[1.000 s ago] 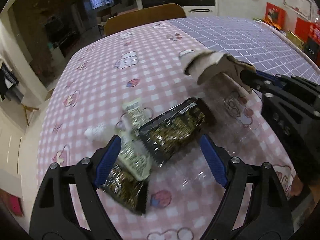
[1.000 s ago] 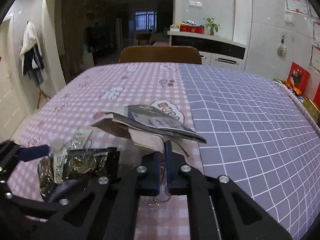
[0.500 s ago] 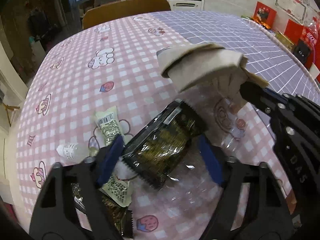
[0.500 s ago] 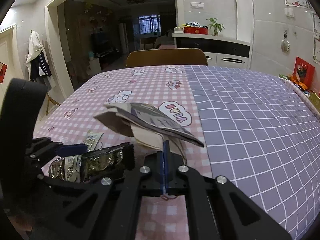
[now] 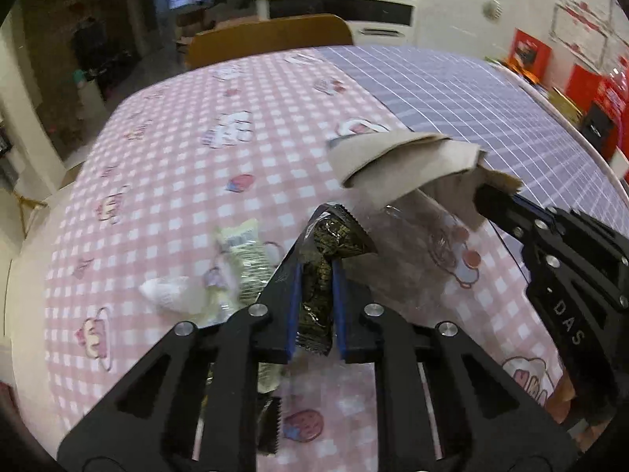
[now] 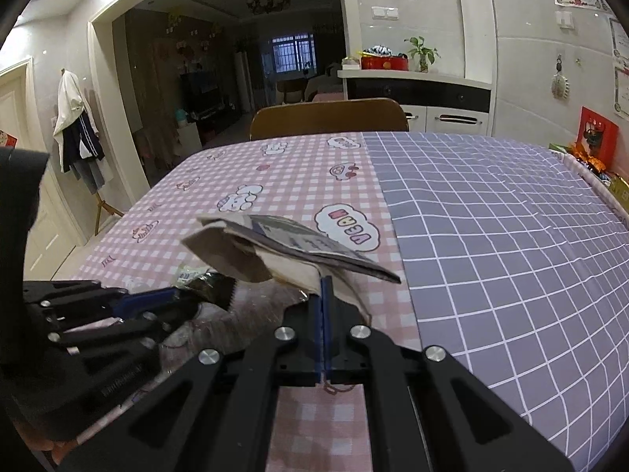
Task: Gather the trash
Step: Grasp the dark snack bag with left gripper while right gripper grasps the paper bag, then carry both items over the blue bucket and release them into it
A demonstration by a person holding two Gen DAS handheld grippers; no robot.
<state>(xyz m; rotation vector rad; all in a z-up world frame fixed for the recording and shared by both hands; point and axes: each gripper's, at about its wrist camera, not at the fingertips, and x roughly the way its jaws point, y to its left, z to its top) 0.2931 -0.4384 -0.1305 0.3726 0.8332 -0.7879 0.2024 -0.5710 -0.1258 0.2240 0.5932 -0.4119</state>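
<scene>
Over the pink checked tablecloth (image 5: 165,181), the left gripper (image 5: 316,287) had just snapped its jaws closed on the dark snack wrapper (image 5: 326,251), securing it for collection, while the right gripper (image 6: 323,314) kept the folded paper scrap (image 6: 275,251) pinched aloft.

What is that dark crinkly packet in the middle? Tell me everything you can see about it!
The dark snack wrapper looks like shiny foil or plastic, black with gold-green printing and zigzag-cut ends. It is crumpled and squeezed narrow between the blue pads of the left gripper, whose jaws have just closed on it. Its top end fans out past the fingertips, above the pink checked tablecloth. A pale wrapper lies just left of it, and clear plastic film to its right.
</scene>
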